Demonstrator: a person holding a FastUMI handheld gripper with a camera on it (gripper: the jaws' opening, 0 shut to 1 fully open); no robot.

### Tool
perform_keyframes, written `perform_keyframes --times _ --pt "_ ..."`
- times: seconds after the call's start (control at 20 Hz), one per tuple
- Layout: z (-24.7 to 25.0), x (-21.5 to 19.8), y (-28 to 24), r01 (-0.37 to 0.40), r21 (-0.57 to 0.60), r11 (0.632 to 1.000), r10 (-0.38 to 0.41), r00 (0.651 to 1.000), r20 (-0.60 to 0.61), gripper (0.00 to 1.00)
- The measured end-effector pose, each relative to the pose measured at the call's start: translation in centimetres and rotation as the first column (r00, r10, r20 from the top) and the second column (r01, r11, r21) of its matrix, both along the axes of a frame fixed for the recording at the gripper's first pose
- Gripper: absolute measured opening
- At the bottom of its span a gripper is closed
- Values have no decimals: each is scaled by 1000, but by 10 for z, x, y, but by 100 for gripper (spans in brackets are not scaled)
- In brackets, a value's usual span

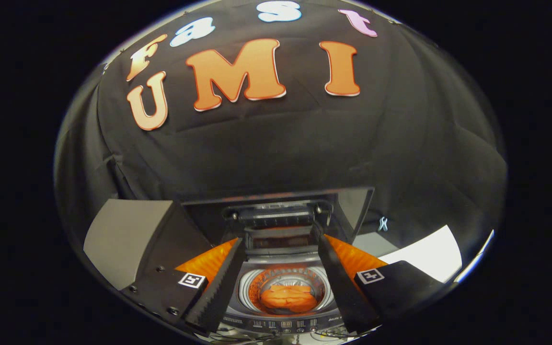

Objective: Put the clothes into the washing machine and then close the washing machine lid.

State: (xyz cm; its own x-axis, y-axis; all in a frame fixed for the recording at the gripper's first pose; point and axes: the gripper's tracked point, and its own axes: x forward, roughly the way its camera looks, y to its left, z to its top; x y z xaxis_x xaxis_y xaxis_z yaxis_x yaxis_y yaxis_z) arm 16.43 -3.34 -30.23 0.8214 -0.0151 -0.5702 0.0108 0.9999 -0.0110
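A small top-loading washing machine [283, 322] stands just ahead of my fingers, its round drum seen between them. An orange garment [288, 297] lies bunched at the bottom of the drum. The machine's dark lid [300, 211] stands raised and folded upright behind the drum opening, beyond the fingertips. My gripper [281, 239] is open, its two fingers spread wide to either side of the drum opening, with nothing held between them. The control panel with buttons runs along the machine's front edge.
A grey box-like block [122, 235] stands to the left of the machine. A white sheet [429, 256] lies on the surface to the right. The black cloth wall hangs close behind the raised lid.
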Motion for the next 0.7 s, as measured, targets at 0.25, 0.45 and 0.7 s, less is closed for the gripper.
perform_keyframes --times 0.25,0.45,0.7 --pt "40 31 16 -26 -10 1000 27 997 77 99" --pt "41 70 26 -57 -44 997 62 992 109 99" --pt "6 119 14 -14 -54 998 16 999 35 99"
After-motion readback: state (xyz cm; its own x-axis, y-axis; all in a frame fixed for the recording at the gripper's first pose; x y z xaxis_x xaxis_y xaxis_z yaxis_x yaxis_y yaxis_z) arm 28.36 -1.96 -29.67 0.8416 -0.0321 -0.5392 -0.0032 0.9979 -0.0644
